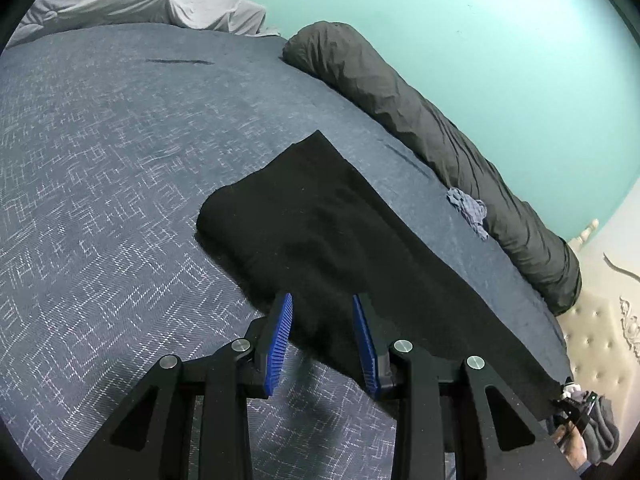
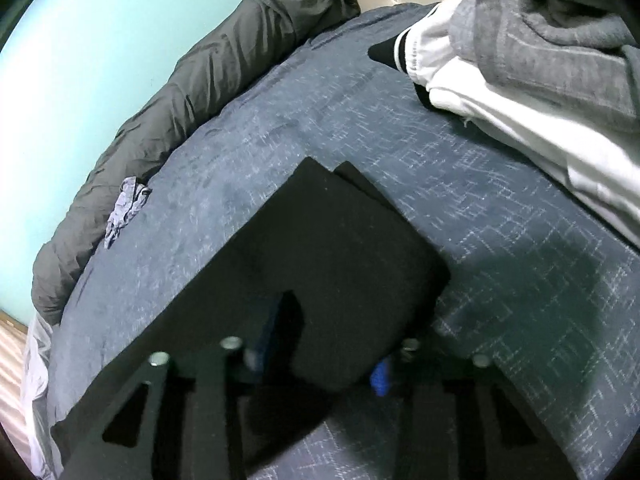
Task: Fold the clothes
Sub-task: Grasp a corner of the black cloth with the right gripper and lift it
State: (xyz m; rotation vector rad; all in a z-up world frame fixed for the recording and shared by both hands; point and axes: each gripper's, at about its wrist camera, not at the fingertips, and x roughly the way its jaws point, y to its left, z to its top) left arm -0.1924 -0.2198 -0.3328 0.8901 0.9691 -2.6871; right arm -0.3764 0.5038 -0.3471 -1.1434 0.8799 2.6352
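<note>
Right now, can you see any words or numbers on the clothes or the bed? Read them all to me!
None: no words, numbers, labels or brand signs can be read in either view.
The black garment is plain.
The blue bedspread has only a woven line pattern, no letters.
The grey and white clothes pile shows black stripes, no print.
The long dark bolster and the small crumpled blue cloth show no writing.
</note>
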